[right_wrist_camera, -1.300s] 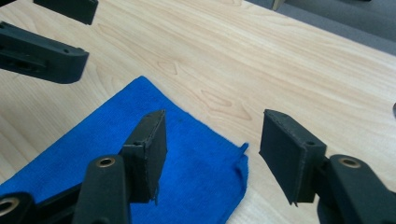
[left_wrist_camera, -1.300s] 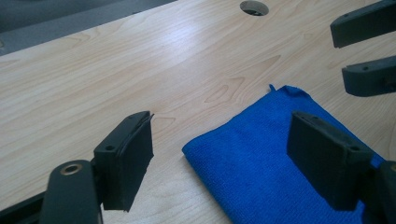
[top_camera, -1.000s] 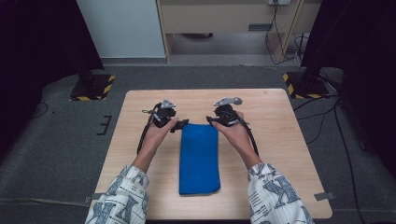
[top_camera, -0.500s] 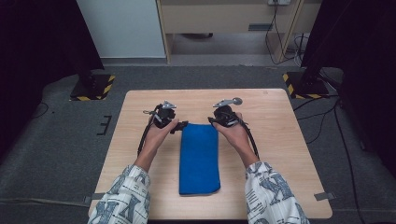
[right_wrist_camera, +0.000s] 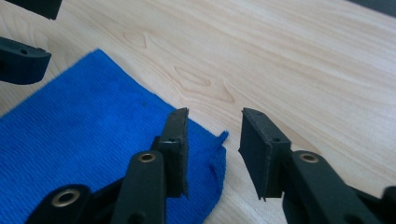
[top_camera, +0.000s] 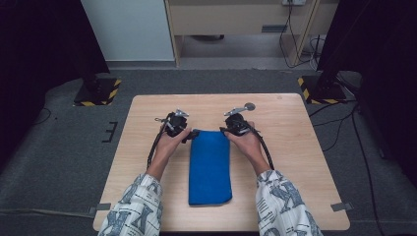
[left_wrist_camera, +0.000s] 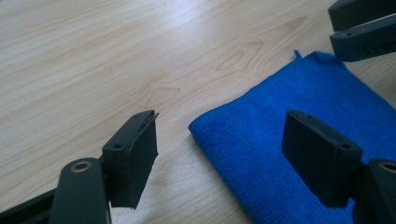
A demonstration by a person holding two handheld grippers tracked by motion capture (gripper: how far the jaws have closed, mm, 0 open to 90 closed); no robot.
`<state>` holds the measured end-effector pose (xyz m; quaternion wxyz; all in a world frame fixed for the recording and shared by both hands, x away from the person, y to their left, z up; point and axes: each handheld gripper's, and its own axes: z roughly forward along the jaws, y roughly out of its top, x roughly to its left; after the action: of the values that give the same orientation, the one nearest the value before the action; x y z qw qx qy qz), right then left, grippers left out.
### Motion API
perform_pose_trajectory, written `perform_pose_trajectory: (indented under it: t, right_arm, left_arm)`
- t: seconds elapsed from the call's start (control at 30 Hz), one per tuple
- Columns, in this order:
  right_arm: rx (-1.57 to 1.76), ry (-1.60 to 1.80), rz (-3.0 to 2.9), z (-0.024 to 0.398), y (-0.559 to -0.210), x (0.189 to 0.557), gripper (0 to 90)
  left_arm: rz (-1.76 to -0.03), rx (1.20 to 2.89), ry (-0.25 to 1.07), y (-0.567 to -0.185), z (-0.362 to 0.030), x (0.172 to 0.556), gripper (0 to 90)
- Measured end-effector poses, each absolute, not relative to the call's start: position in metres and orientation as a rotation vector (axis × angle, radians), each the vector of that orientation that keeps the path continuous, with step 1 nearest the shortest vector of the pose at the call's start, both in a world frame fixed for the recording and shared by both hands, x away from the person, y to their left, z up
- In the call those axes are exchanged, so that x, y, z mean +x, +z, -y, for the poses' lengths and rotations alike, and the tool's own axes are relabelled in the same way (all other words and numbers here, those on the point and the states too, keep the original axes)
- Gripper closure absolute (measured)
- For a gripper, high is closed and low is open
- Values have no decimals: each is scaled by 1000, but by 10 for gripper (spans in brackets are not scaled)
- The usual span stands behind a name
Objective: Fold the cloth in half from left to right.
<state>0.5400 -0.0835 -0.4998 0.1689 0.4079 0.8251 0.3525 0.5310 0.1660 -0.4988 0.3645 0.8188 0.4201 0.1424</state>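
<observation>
Since a second ago very little has shifted: both my hands sit at the far end of the blue cloth (top_camera: 210, 167) much as they did, each having edged only slightly closer to its corner, and the cloth itself lies where it lay.

The cloth is folded into a long strip running down the middle of the wooden table (top_camera: 295, 147), its far short edge between the two tools. My left gripper (left_wrist_camera: 219, 154) has its jaws spread wide, straddling the far left corner of the cloth, one pad over bare wood and the other over the fabric. My right gripper (right_wrist_camera: 212, 140) is parted more narrowly, hovering over the far right corner, where a small frayed tag sticks out of the hem. Neither holds anything.

I judge this to be a light, soft, napped microfibre cloth. It won't slip much against the pads, but it is limp, so it will sag and drag the moment I lift it. It also looks layered, so a shallow pinch may take only the top ply. I would take hold at the two far corners, with one jaw sliding under the edge against the table, and grip all layers together.
</observation>
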Motion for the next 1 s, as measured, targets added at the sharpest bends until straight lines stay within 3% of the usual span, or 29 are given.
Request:
perform_pose_trajectory:
  t: [0.37, 1.0]
  right_arm:
    - [1235, 999, -2337, 89, -513, 545, 504]
    - [1244, 973, -2342, 79, -525, 550, 521]
  left_arm:
    - [-1094, 2102, 368, -507, -164, 531, 284]
    - [-1113, 2144, 384, -520, -159, 532, 298]
